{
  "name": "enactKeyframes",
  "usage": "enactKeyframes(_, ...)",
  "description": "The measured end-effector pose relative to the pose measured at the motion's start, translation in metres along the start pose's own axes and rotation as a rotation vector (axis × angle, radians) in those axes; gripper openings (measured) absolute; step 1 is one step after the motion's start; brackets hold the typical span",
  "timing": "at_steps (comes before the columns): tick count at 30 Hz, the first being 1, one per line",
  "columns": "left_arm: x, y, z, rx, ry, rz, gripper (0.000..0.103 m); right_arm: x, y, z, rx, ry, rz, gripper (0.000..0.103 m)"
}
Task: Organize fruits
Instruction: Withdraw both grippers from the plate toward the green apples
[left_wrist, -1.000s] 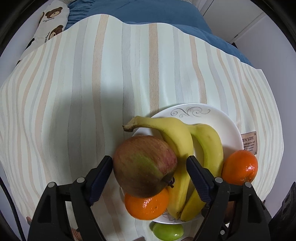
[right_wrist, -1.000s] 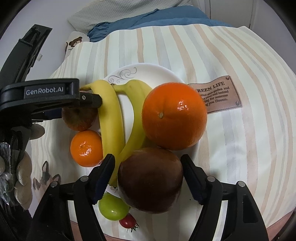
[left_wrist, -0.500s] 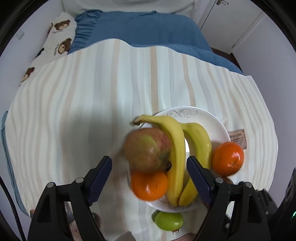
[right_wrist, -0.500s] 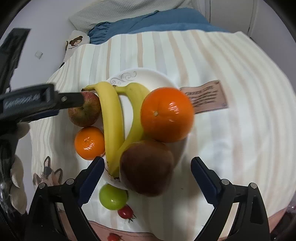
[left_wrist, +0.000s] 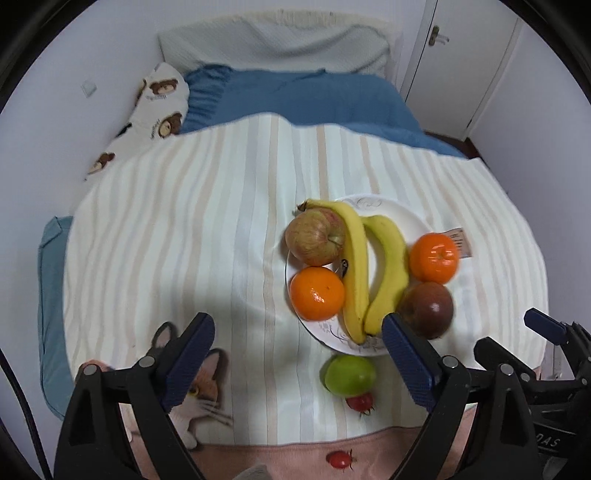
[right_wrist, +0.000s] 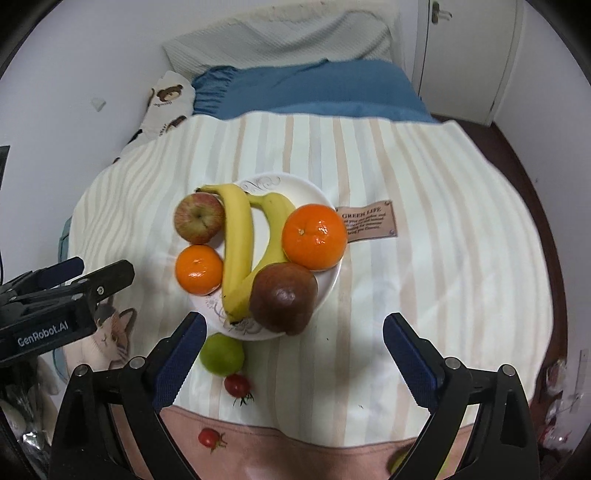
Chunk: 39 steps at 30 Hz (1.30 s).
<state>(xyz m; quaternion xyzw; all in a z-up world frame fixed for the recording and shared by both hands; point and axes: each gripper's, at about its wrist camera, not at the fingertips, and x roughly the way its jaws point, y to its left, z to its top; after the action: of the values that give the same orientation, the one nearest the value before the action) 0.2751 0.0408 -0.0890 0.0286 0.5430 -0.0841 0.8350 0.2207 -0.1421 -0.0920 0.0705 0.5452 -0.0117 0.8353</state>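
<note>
Both grippers empty above the fruit plate (right_wrist: 328, 284)
Left gripper (left_wrist: 299, 354) jaws are opening, right gripper (right_wrist: 295, 347) spread wide; the plate lies just beyond their fingertips.

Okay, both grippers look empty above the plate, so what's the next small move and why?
Probably lower the right gripper onto the green fruit and close on it. That fruit lies on the striped blanket just off the plate, beside a small red fruit, while the bananas, oranges and apples already sit on the plate. The right gripper is open and empty; the left gripper is opening, empty too.
</note>
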Motion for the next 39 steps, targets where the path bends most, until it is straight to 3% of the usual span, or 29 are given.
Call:
enactKeyframes(10,-0.085,-0.014,-0.034,0.010,-0.141,0.008,0.093,-0.082,0.007,-0.027,-0.032,-0.121,0.004,0.099)
enactKeyframes(17,-0.126,-0.024,-0.056,0.018,-0.194,0.015,0.093,-0.140,0.011,-0.043,-0.065,-0.217,-0.010,0.099)
enactKeyframes(29,-0.161,-0.030,-0.082,0.003,-0.219,0.000,0.093,-0.197,0.014,-0.063,-0.072,-0.288,-0.004,0.099)
enactKeyframes(39,-0.166,-0.035,-0.087,-0.002,-0.219,0.005,0.093,-0.200,0.011,-0.068,-0.060,-0.282,0.024,0.100)
